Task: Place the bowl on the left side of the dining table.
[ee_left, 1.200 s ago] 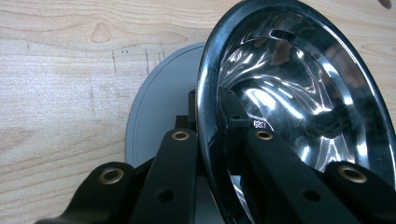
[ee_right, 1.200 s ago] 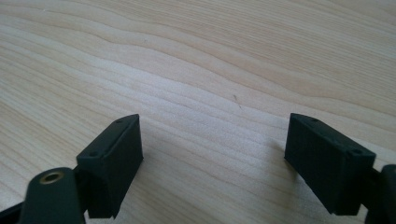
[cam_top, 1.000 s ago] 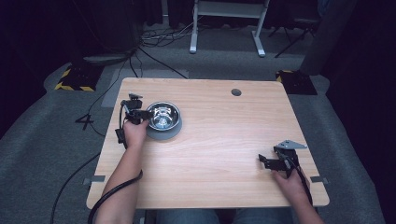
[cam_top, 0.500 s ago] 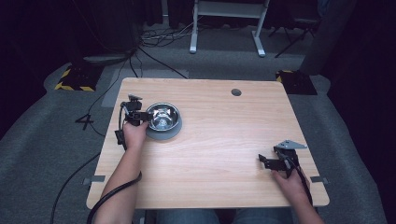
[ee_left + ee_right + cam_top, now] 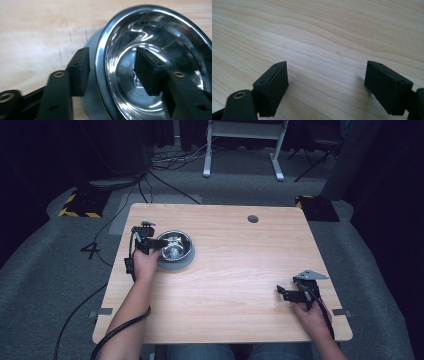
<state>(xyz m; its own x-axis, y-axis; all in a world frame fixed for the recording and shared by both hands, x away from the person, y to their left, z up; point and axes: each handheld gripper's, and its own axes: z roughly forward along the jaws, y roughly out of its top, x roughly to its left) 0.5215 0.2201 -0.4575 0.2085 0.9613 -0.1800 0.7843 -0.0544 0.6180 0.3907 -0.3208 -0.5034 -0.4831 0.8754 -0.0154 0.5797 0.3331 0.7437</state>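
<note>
One steel bowl (image 5: 174,248) sits on the left part of my tabletop (image 5: 235,285), on a grey base that flares out under its rim, and I see nothing lying inside it, just bright reflections off the polished metal. My left hand-held gripper (image 5: 150,241) is at the bowl's left edge. In the left gripper view (image 5: 112,72) its jaws straddle the rim, one pad outside against the grey base side and the other down inside the bowl (image 5: 155,62); they have just been opening, and there is a gap between the pads and the rim, so I am not clamping it now. My right hand-held gripper (image 5: 286,292) rests well apart from the bowl, near the right front edge of the tabletop, its jaws spread wide over bare wood (image 5: 324,50) with nothing between them. Counted: one bowl, two hand-held grippers, one in each of my hands.
</note>
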